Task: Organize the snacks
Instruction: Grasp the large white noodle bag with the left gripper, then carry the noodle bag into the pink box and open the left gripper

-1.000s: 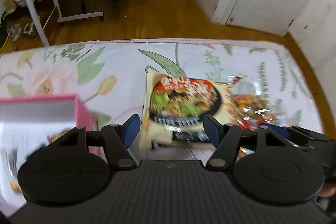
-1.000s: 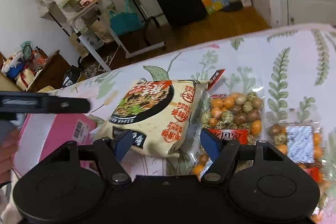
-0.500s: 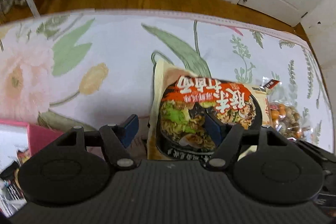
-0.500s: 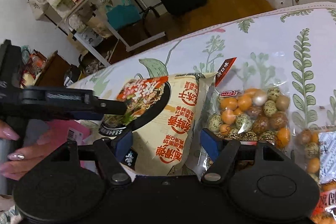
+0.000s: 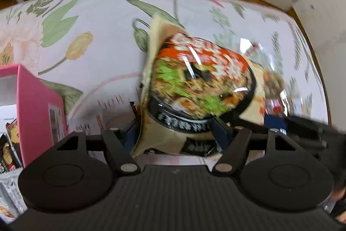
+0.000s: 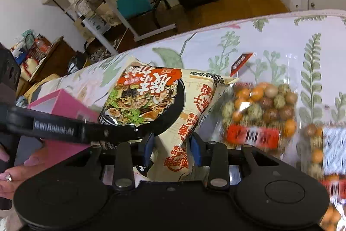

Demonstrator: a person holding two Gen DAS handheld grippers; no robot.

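I had the floral-print surface (image 6: 281, 36) filling both views, its far edge running against wooden floor. Near its left edge stood the pink box (image 5: 39, 105), open at the top, with a few packets showing inside.

The noodle packet (image 6: 173, 105) was the largest snack, lying toward the near edge of the surface, between the pink box and the nut bags, its near end tilted up. My right gripper (image 6: 170, 151) had its jaws clenched on the packet's near end, the blue pads pressing the wrapper from both sides. My left gripper (image 5: 175, 135) had its jaws around the packet's lower edge from the box side; the wrapper hid the pads, and the motion blur meant I could not tell whether they were pinching it or released.

Just beside the packet, toward the right edge, lay a clear bag of mixed coated nuts (image 6: 261, 109) with a red label, its edge tucked against the noodle wrapper. A second, similar nut bag (image 6: 324, 144) lay next to it, blurred.
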